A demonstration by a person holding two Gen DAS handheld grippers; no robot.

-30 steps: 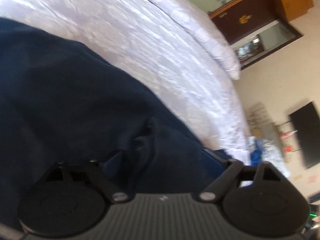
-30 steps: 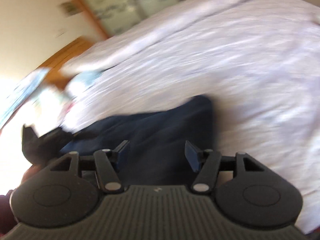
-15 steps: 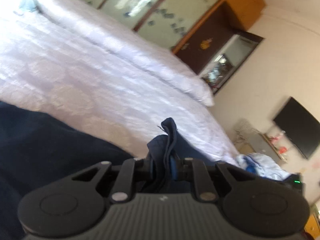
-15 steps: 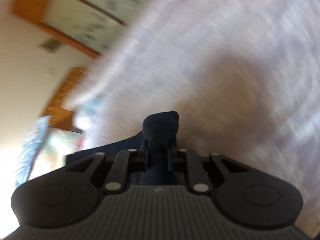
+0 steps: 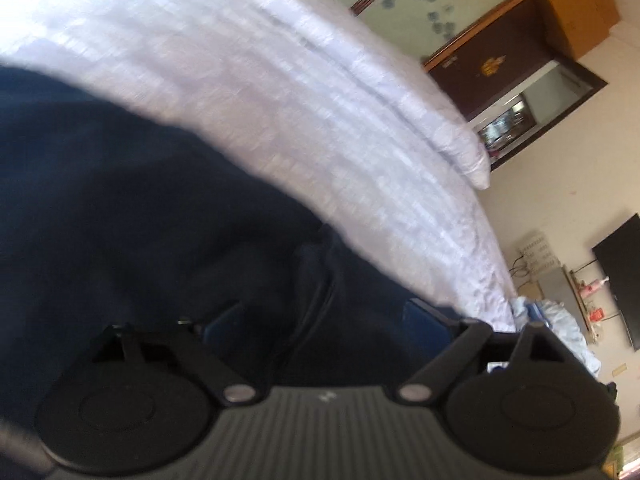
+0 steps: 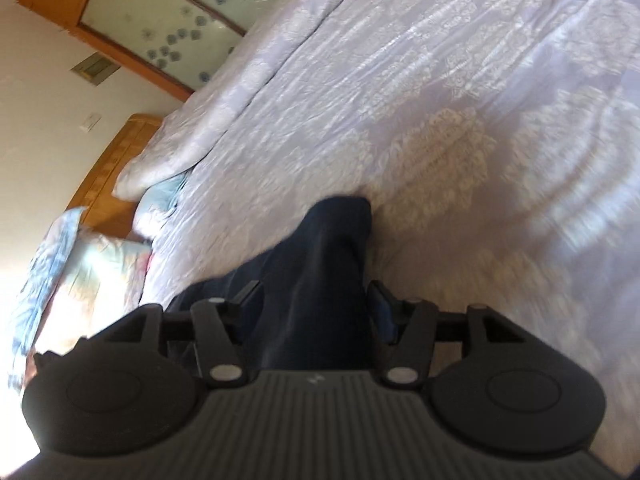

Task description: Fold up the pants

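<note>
The dark navy pants (image 5: 132,216) lie on the white patterned bedspread (image 5: 304,92) and fill the lower left of the left wrist view. My left gripper (image 5: 324,316) is open, its jaws wide apart over a bunched seam of the pants. In the right wrist view a raised fold of the pants (image 6: 332,256) stands between the spread fingers of my right gripper (image 6: 316,300), which is open. The cloth rests between the jaws without being pinched.
A rolled white quilt (image 6: 240,80) lies along the far side of the bed. Pillows (image 6: 80,264) sit by the wooden headboard (image 6: 108,168). A wardrobe (image 5: 500,52), a wall television (image 5: 620,276) and a pile of laundry (image 5: 560,320) stand beyond the bed.
Both grippers were shut on folds of the pants half a second ago and have now opened. The left gripper dropped back low over the cloth.
</note>
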